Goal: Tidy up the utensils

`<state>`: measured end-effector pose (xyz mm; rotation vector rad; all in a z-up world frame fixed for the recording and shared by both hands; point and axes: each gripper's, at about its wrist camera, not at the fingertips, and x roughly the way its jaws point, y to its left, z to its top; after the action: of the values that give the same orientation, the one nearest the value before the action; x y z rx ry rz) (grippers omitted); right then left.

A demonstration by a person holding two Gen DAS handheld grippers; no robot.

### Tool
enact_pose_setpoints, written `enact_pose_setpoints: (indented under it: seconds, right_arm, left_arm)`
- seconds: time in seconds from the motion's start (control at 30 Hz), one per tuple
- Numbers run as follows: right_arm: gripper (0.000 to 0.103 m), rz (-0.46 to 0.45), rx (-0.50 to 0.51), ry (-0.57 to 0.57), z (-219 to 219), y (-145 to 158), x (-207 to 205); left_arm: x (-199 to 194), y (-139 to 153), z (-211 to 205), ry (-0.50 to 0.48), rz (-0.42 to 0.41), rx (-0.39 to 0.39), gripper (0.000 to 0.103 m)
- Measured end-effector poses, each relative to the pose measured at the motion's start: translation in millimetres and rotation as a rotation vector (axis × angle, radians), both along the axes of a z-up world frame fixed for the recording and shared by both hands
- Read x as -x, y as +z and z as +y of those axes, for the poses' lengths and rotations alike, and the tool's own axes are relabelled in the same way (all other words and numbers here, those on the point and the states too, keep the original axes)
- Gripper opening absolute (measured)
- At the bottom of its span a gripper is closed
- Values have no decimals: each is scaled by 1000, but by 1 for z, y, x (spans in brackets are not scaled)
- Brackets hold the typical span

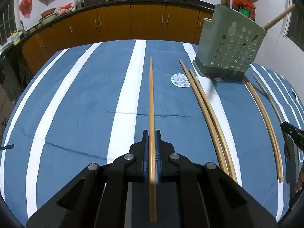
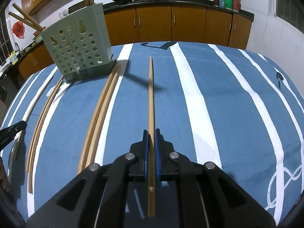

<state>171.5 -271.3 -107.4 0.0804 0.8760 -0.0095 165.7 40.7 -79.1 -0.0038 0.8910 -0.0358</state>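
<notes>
Meanwhile, each gripper clamps one chopstick lengthwise between its blue pads. The left gripper (image 1: 151,133) grips a bamboo chopstick (image 1: 151,95) whose tip points ahead over the blue-and-white striped tabletop (image 1: 76,104); its other end runs back beneath the gripper body. The right gripper (image 2: 151,132) holds a second chopstick (image 2: 151,95) the same way, tip forward, casting a shadow on the cloth.

The green perforated utensil holder (image 1: 230,45) stands upright on the tabletop, to the right of the left gripper and to the left of the right gripper, well ahead of both. Several chopsticks (image 2: 24,20) already lean out of its top.

More loose chopsticks lie flat on the cloth: a pair (image 1: 207,106) side by side between the left gripper and the holder's base, and another pair (image 2: 100,112) touching each other just beside the holder on the right gripper's side. A round patterned sticker (image 1: 180,80) sits near the holder's base
</notes>
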Motion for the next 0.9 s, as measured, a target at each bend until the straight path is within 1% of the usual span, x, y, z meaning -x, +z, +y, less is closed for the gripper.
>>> enact_pose_setpoints:
  seconds: [0.1,0.17,0.27,0.37,0.57,0.67,0.77,0.9]
  right_arm:
    - [8,-9,-8,-3,-1,6,1]
    - [8,-33,-8,-3,-2,14,4]
    - [8,-75,-12,-5,-5,29,8]
    - [8,-129,-19,-6,-7,48,11]
    - [8,-250,-35,-5,-10,89,17]
    - [8,-295,-41,-4,-11,103,20]
    - [8,-324,-40,-5,-12,113,20]
    - [8,-377,-58,3,-14,135,20]
  left_arm:
    - [-1,2,2,-4,13,12,7]
    - [1,7,3,0,0,16,7]
    - [4,23,4,-6,-44,22,7]
    - [8,46,4,-18,-108,32,7]
    - [14,96,4,-37,-241,91,7]
    - [15,110,4,-43,-280,104,7]
    - [13,117,3,-44,-296,113,7]
    - [12,135,3,-56,-319,149,7]
